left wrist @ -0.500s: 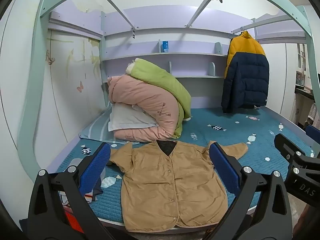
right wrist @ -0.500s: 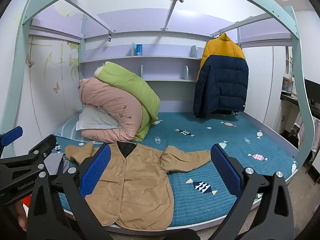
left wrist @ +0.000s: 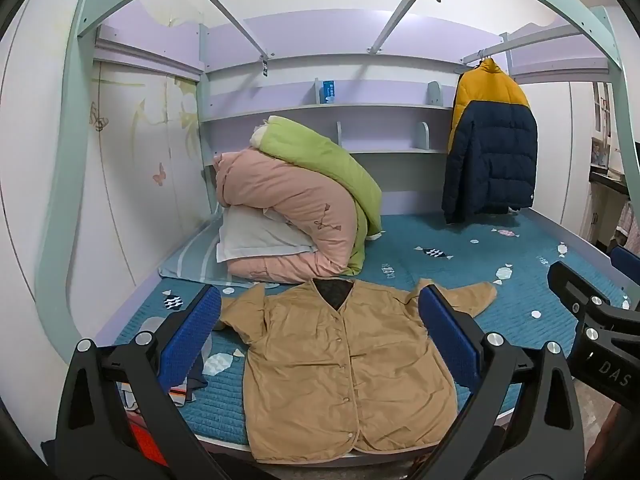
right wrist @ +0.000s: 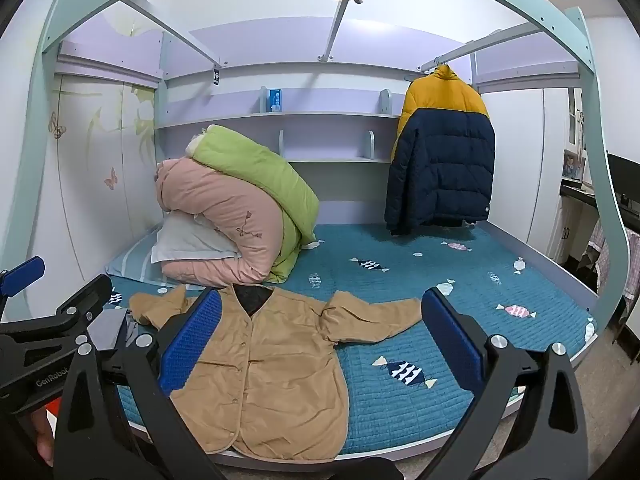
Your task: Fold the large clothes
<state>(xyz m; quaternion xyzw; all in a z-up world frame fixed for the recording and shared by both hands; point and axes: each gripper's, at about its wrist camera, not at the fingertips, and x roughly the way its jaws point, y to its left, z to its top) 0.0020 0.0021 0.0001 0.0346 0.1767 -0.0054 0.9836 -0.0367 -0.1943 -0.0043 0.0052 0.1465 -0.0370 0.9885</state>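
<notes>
Tan and thin, with buttons [left wrist: 340, 339] done up the front: jacket [left wrist: 344, 380] spread flat, front side up, at the near edge of the blue bed [left wrist: 460, 240]. Both arms of it out to the sides, left sleeve [left wrist: 240, 312] bunched up short, right sleeve [left wrist: 468, 294] longer and a bit bent. Hem [left wrist: 340, 452] right at the bed's edge, maybe a little over it.

Looks like the very start of the job. No fold made yet, no part tucked in. Seems to be the time for lining up and reaching in.

Next, most likely: go down and forward to the jacket, pinch a sleeve or a shoulder on each side, then bring it over the middle. Calls for a low, gentle pinch, so as to take only the jacket and not the bed under it. Calls for both sides together too, or risks a slide and wrinkles.

Left hand-held gripper [left wrist: 320, 300]: wide open, blue pads [left wrist: 192, 332] far apart, nothing between them, touching nothing. Hangs in the air in front of the bed, tipped a little down, aimed at the middle of the jacket.

Right hand-held gripper [right wrist: 320, 300]: wide open as well, empty, touching nothing. Aimed more at the right sleeve and the bare bed beside it.

Well behind the jacket: pink and green quilts [left wrist: 296, 208] piled on a pillow [left wrist: 256, 236], and a yellow and navy puffy coat [left wrist: 492, 148] hanging at the back. Not part of this step, and far enough away to be no bother
</notes>
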